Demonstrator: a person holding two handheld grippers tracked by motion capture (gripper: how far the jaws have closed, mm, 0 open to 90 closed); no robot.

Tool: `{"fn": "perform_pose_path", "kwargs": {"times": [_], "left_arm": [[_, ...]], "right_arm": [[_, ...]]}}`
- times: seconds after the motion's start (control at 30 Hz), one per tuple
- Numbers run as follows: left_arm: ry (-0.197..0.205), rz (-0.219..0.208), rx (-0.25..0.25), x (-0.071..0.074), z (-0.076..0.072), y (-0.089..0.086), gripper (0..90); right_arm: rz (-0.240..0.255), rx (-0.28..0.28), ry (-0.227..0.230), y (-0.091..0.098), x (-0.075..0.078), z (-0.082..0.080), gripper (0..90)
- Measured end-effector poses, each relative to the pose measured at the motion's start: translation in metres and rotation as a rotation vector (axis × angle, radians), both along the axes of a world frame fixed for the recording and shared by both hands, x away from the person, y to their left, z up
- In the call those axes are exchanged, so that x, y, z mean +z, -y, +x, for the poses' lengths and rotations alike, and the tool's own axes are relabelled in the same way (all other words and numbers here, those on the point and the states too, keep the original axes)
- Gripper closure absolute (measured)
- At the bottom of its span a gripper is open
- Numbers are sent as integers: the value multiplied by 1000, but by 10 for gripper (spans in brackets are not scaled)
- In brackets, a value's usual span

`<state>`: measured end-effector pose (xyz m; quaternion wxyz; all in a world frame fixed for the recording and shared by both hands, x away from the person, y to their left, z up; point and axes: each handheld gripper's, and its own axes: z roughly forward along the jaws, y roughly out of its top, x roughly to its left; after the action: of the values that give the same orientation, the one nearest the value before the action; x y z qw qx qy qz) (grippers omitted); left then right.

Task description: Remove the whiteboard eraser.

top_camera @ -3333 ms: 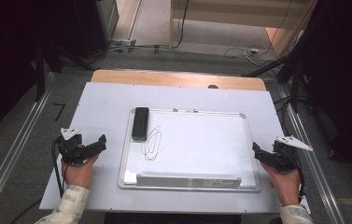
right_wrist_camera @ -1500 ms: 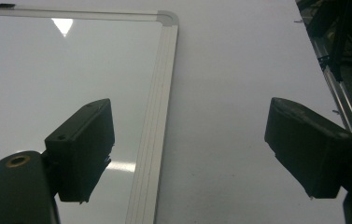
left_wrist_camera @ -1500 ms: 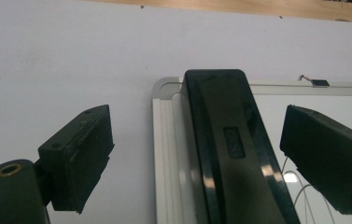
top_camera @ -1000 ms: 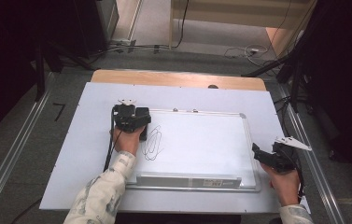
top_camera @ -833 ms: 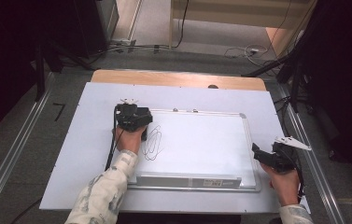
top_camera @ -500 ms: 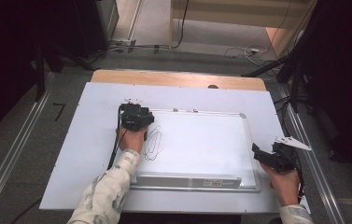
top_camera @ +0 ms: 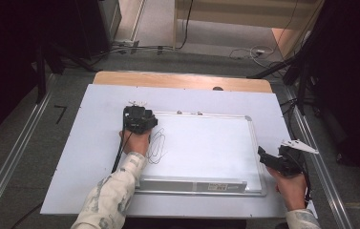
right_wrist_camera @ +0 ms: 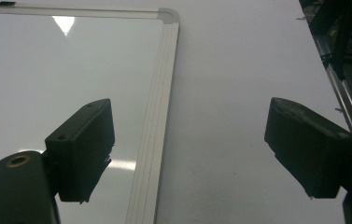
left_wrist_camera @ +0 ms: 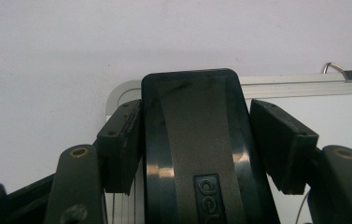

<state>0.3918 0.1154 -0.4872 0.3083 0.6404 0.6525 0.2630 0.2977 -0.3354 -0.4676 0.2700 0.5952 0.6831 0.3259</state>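
Note:
A black whiteboard eraser (left_wrist_camera: 192, 140) lies at the top left corner of the whiteboard (top_camera: 206, 143). My left gripper (top_camera: 139, 119) sits over it, and in the left gripper view (left_wrist_camera: 194, 116) its two pads press against the eraser's long sides. A black pen scribble (top_camera: 156, 145) marks the board just below that gripper. My right gripper (top_camera: 263, 155) rests off the board's right edge, open and holding nothing. In the right gripper view (right_wrist_camera: 190, 140) the jaws stand wide apart over the board's aluminium frame (right_wrist_camera: 157, 116).
The whiteboard lies on a white sheet (top_camera: 96, 143) that covers a wooden table (top_camera: 182, 80). A small metal clip (left_wrist_camera: 346, 73) sits on the board's top frame. Cables and dark stands are on the floor beyond the table.
My left gripper came from the table's left edge up to the eraser, edged right over it and closed on its sides. The right gripper stayed where it was.

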Motion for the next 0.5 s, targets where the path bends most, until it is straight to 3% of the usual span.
{"fn": "perform_pose_path", "kwargs": {"times": [0.17, 0.23, 0.5], "left_arm": [[-1, 0, 9, -1, 0, 1, 381], [-6, -27, 13, -2, 1, -1, 380], [-8, -29, 1, -2, 2, -3, 390]], "right_arm": [[0, 2, 1, 0, 0, 0, 147], [0, 0, -1, 0, 0, 0, 147], [0, 0, 0, 0, 0, 0, 147]]}}
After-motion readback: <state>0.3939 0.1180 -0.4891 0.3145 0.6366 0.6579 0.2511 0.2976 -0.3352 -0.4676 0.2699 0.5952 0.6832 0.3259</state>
